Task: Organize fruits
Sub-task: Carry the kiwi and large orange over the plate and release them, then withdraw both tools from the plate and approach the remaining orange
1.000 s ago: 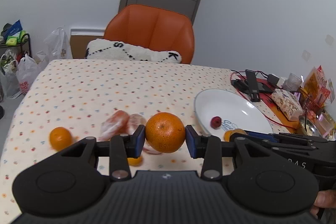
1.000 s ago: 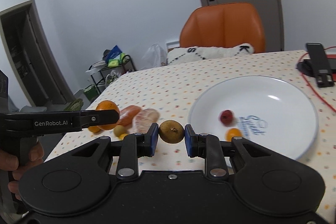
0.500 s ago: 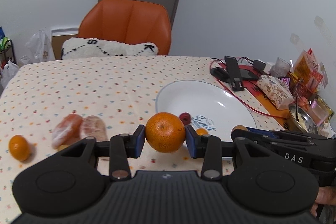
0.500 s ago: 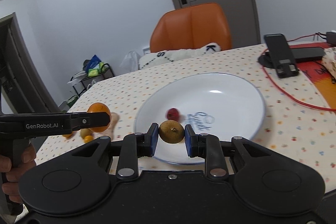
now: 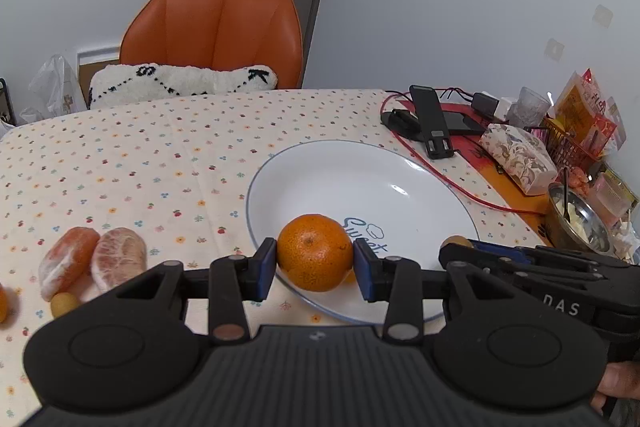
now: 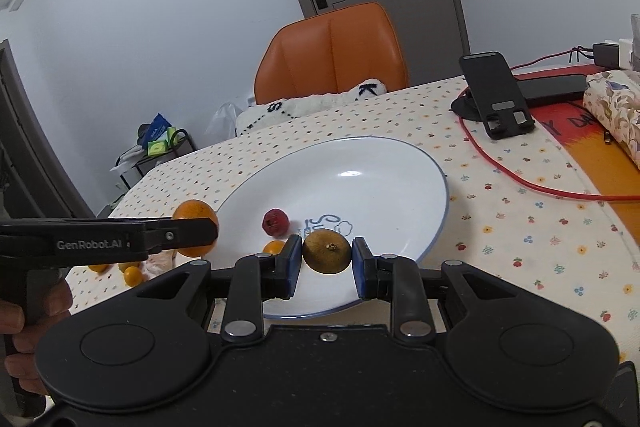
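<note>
In the lower centre of the left wrist view, the left gripper point(image 5: 315, 263) is clenched on a mandarin orange point(image 5: 315, 251), its two blue pads pressed against the fruit's sides, held over the near rim of the white plate point(image 5: 320, 163); at the lower right of that frame the right gripper point(image 5: 460, 247) reaches in over the plate's edge. In the lower centre of the right wrist view, the right gripper point(image 6: 327, 263) is clamped on a small brown fruit point(image 6: 327, 251), the pads tight on either side, above the plate's point(image 6: 400, 167) near portion; on the plate lie a small red fruit point(image 6: 275, 222) and a small orange fruit point(image 6: 273, 247), just left of the held one. At the lower left of the left wrist view, two peeled citrus halves point(image 5: 94, 259) rest side by side on the dotted tablecloth point(image 5: 140, 155), with a small yellow fruit point(image 5: 64, 304) just below them.
</note>
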The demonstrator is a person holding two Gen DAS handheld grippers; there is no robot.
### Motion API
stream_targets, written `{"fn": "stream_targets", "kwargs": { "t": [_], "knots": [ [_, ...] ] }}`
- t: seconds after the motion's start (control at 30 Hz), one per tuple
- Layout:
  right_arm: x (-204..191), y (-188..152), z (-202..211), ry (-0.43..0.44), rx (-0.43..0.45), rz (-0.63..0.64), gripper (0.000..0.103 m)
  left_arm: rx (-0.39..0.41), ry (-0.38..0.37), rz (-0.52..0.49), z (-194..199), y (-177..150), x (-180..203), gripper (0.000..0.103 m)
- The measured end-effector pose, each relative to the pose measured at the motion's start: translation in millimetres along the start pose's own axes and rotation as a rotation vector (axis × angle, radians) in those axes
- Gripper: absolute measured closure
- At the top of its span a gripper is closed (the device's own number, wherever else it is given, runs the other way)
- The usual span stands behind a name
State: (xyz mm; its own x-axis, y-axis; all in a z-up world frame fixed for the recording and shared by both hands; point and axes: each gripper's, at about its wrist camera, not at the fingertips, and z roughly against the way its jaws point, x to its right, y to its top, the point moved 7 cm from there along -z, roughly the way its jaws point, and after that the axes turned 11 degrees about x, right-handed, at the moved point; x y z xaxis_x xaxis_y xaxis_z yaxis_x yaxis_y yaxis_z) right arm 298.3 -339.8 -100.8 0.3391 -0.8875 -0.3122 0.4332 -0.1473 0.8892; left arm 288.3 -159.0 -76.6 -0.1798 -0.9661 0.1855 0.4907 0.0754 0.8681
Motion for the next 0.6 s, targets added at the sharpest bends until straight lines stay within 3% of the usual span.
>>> {"fn": "stream_targets", "kwargs": {
  "t": [0.47, 0.6],
  "knots": [
    [7.1, 2.9, 17.6, -0.017, 0.033, -0.014, 0.073, -0.027, -0.016, -0.006, -11.5, -5.7, 13.9, 0.063],
    [6.3, 0.8, 19.1, -0.024, 0.032, -0.018, 0.067, 0.004, 0.0, -0.01, -2.9, -0.3, 10.9, 0.061]
  ]
}}
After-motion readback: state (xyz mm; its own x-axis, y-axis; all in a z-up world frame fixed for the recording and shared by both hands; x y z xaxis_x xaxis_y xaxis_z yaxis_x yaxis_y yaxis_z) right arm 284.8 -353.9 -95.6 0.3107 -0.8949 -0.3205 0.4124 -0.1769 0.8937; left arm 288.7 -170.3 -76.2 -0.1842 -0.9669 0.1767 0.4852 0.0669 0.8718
